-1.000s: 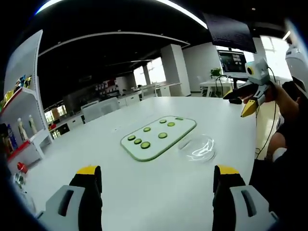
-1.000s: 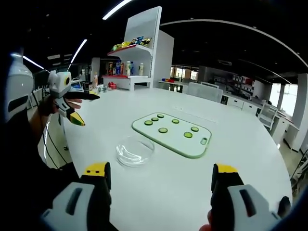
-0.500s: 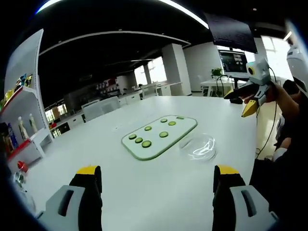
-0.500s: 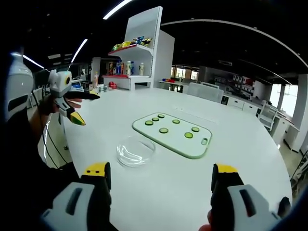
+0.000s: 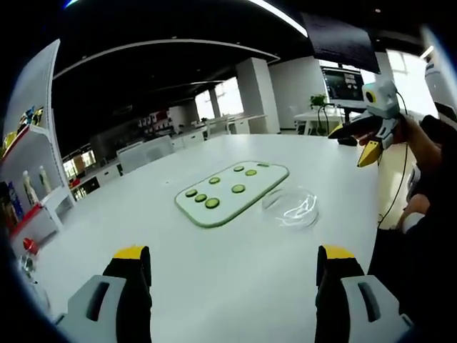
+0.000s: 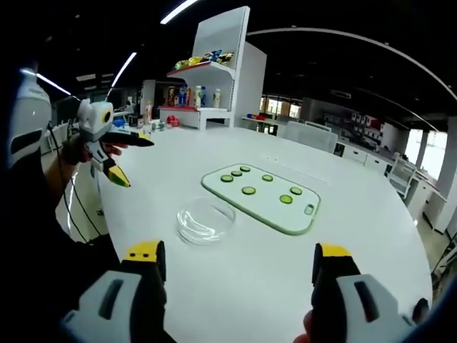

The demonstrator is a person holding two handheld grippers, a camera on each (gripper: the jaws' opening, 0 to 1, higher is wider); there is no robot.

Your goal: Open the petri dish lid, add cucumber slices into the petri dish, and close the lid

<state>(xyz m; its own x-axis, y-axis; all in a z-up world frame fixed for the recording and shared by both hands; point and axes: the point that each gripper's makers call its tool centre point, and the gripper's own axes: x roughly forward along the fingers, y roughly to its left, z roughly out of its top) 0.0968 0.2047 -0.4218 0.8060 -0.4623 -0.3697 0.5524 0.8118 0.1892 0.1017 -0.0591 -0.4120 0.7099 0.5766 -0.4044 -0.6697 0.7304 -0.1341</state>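
Observation:
A clear petri dish [image 5: 290, 207] with its lid on sits on the white table, just right of a white, green-edged cutting board [image 5: 232, 191] that carries several cucumber slices [image 5: 212, 203]. My left gripper [image 5: 234, 257] hangs open above the near table, well short of both. In the right gripper view the same petri dish [image 6: 206, 220] lies in front of the cutting board [image 6: 260, 196] and its slices [image 6: 248, 191]. My right gripper [image 6: 238, 254] is open and holds nothing. Each gripper also appears in the other's view, held up in a hand: the right gripper [image 5: 355, 143] and the left gripper [image 6: 133, 158].
The round white table [image 5: 214, 271] stretches wide around the board. A white shelf unit [image 6: 214, 78] with bottles and packets stands beyond its far side. A person's arm [image 5: 421, 150] and a cable [image 5: 400, 186] hang at the table's right edge. Desks and a monitor [image 5: 344, 84] stand farther back.
Both views have shifted a little as the hands moved. The dish, board and slices lie where they were, and both grippers stay open.

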